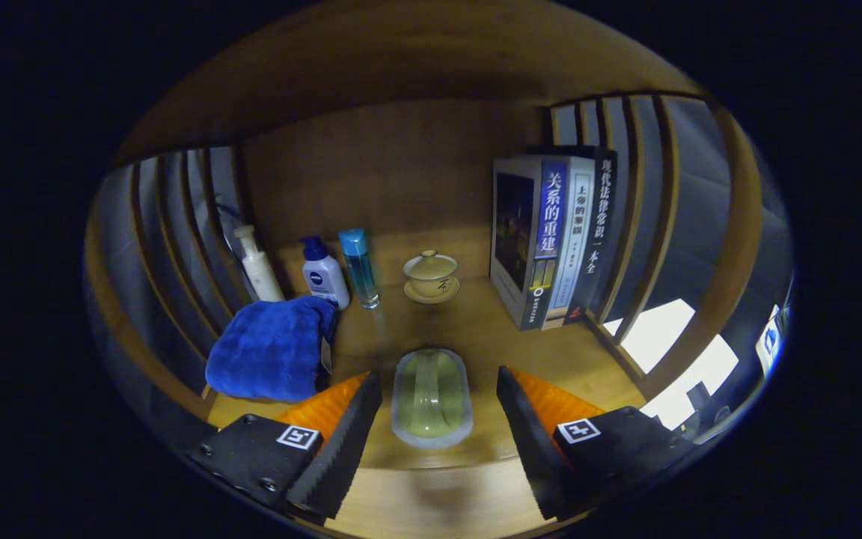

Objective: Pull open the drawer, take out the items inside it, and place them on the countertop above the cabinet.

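The gripper (431,415) sits low in the middle of the frame with its fingers spread wide, and a pale green soap dish (431,400) lies flat on the wooden countertop (476,329) in the gap between them, touching neither finger. That clear space on both sides suggests the dish is resting on the wood under its own weight, not being gripped; whether it has been set down or is about to be picked up cannot be told. It lies near the front edge, where there is bare surface, because the back of the counter is taken up. At left centre a blue cloth (270,348) is bunched up beside a row of three bottles (324,275). In the middle stands a lidded tea bowl (431,275) on its saucer, and at right centre are upright books (551,239) against the slatted side. The drawer itself is out of sight.
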A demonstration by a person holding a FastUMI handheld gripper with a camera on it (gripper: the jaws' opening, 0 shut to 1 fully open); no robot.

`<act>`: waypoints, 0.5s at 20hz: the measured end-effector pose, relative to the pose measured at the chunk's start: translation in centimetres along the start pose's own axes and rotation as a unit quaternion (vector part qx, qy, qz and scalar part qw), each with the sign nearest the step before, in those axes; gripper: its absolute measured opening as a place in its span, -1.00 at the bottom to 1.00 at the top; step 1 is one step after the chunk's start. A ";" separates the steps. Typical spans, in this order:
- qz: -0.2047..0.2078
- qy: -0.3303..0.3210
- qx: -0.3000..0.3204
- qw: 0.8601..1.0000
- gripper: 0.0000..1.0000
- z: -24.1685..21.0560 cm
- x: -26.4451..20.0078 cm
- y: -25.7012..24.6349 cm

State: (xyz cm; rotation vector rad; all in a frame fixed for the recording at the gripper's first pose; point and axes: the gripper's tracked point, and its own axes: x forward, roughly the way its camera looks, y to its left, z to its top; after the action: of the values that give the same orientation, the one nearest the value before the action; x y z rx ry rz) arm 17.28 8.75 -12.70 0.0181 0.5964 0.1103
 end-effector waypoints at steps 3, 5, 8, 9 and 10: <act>-0.003 -0.043 -0.009 0.999 0.99 -0.5 -3.1 -0.1; 0.000 -0.066 -0.010 0.998 0.99 -1.0 -5.4 0.1; 0.006 -0.097 -0.010 0.995 0.99 -2.1 -8.8 0.5; 0.009 -0.104 -0.009 0.994 0.99 -2.8 -9.8 0.7; 0.012 -0.109 -0.006 0.994 0.99 -3.6 -10.7 0.9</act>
State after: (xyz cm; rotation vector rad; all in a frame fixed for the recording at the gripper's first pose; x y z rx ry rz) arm 6.37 8.38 -9.67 0.0248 0.3778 0.1334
